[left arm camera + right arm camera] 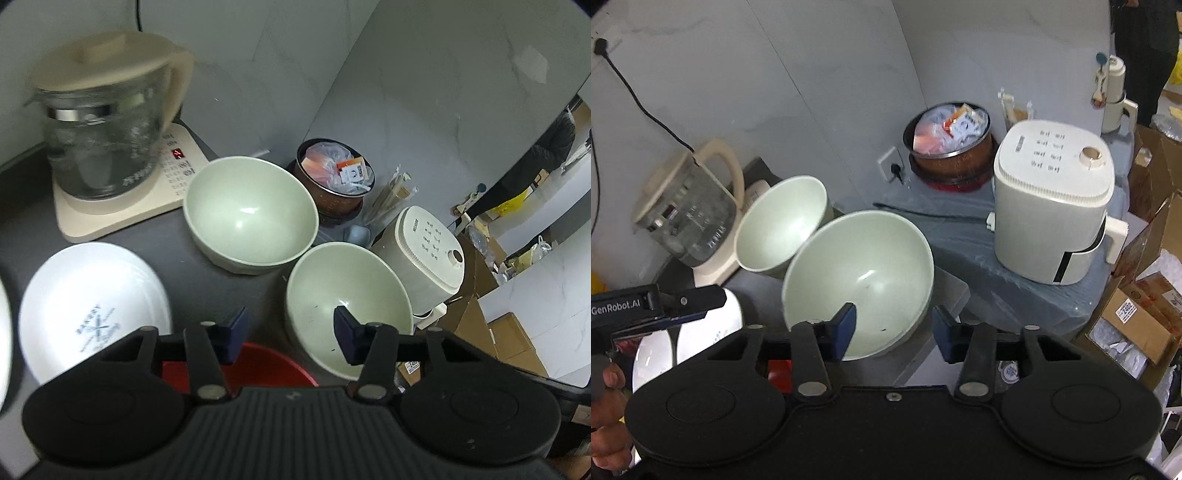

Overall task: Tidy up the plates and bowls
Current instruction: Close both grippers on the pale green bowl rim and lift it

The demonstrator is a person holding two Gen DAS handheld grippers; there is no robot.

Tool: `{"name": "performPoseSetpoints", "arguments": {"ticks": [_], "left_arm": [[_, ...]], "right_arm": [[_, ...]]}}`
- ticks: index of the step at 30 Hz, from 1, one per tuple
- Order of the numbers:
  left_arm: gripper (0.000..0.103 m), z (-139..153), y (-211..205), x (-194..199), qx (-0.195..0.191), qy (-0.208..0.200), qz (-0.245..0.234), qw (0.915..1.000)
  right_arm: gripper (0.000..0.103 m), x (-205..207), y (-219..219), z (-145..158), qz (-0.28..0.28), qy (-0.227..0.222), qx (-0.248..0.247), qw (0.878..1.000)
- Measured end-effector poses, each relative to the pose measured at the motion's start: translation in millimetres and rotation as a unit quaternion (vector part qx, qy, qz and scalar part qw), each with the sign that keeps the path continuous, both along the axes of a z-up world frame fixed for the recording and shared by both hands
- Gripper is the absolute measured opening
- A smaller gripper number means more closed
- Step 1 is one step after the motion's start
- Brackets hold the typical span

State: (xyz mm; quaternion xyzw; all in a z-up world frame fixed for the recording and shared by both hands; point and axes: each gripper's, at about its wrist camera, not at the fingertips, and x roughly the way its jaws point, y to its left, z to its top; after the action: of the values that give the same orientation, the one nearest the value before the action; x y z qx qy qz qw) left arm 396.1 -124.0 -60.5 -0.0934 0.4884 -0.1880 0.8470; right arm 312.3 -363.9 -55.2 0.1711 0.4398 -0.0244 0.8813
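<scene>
Two pale green bowls stand on the dark counter, a far bowl (251, 210) (779, 225) and a near bowl (347, 306) (860, 266) at the counter's corner. My left gripper (290, 332) straddles the near bowl's left rim, its right pad inside the bowl, with gaps on both sides. My right gripper (894, 326) straddles the same bowl's near-right rim, left pad inside and right pad outside, not pressing. A white plate (92, 306) (701, 332) lies to the left. A red dish (273, 363) shows under the left gripper.
A glass kettle (99, 140) on its beige base stands at the back left. Behind the bowls are a brown pot (332, 181) full of packets and a white appliance (1052, 206). Cardboard boxes (1141, 317) sit below the counter edge on the right. A hand (609, 376) grips the left tool.
</scene>
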Motion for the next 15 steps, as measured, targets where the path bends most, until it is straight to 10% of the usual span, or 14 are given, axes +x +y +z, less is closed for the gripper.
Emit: {"name": "performPoseSetpoints", "arguments": {"ticks": [15], "left_arm": [[0.021, -54, -46, 49, 0.031, 0.072, 0.018, 0.9967]], "right_arm": [[0.027, 49, -17, -39, 0.031, 0.055, 0.014, 0.998]]}}
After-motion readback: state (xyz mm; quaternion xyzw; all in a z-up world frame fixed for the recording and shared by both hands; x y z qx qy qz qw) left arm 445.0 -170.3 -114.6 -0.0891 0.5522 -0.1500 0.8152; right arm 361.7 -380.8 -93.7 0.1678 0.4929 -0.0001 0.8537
